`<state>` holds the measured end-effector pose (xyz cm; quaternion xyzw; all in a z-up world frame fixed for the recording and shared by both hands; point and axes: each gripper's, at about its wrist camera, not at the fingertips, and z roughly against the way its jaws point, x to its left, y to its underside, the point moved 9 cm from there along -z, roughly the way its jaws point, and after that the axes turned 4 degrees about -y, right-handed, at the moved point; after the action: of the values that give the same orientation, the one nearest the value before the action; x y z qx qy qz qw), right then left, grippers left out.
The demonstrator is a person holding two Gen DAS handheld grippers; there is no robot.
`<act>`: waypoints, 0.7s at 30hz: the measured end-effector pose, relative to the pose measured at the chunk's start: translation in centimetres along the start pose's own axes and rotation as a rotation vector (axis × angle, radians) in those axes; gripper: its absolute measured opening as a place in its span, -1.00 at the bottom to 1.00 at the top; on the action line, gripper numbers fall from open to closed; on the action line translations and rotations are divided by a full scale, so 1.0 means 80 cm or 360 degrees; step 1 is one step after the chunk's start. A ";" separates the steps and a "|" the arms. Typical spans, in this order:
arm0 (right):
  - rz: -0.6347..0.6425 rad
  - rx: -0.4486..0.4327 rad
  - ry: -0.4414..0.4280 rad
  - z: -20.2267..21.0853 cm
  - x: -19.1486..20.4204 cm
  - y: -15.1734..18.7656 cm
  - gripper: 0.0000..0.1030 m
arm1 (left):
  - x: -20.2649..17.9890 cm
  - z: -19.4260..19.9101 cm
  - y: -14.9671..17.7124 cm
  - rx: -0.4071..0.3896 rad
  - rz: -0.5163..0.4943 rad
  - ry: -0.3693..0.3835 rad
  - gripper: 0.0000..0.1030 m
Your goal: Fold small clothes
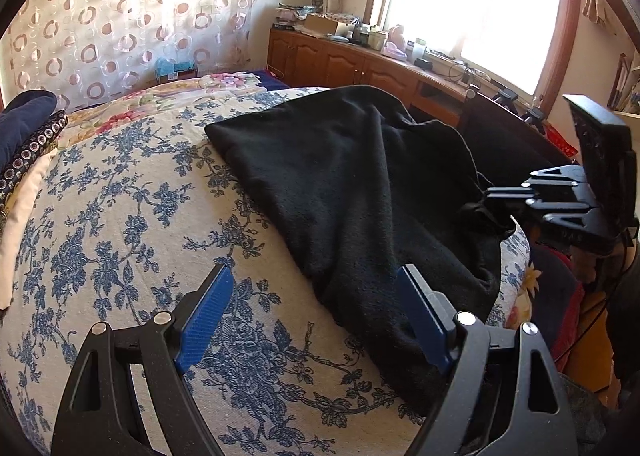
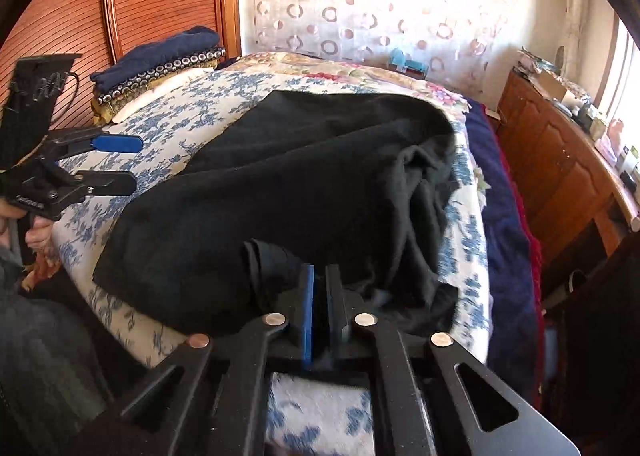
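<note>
The right tongs (image 2: 319, 288) are pinched shut on a bunched edge of the black garment (image 2: 288, 176), which sprawls ahead of them across the floral bed cover (image 2: 192, 112), rumpled along its far right side. The left tongs (image 1: 316, 316) gape wide and hold nothing, their right finger just over the garment's near edge. Beyond the left tongs a pile of folded clothes (image 2: 160, 60) sits by the headboard. This piece looks barely begun: no neat fold yet, so smoothing and folding remain.

One black garment (image 1: 352, 184); two grippers (image 1: 316, 316) (image 2: 319, 296); one folded stack (image 2: 160, 64)
</note>
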<state>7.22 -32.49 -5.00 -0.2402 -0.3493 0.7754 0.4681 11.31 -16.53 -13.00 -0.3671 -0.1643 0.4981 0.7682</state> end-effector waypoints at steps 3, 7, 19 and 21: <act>-0.0002 -0.0031 0.0025 0.021 -0.004 0.005 -0.96 | -0.008 -0.003 0.003 0.0014 -0.0012 0.0019 0.64; -0.0012 -0.0069 0.0126 0.058 -0.020 0.018 -0.96 | -0.018 -0.006 0.007 0.0030 -0.0034 0.0044 0.64; -0.0201 0.0022 0.0297 0.057 -0.065 0.058 -0.96 | -0.041 -0.018 0.023 0.0094 -0.0079 0.0073 0.64; -0.0224 -0.0016 0.0292 0.056 -0.064 0.050 -0.84 | -0.040 -0.019 0.024 0.0101 -0.0073 0.0071 0.64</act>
<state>4.15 -39.73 -4.98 -0.2875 -0.3249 0.7136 0.5501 9.55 -19.52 -15.07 -0.3497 -0.1396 0.4770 0.7942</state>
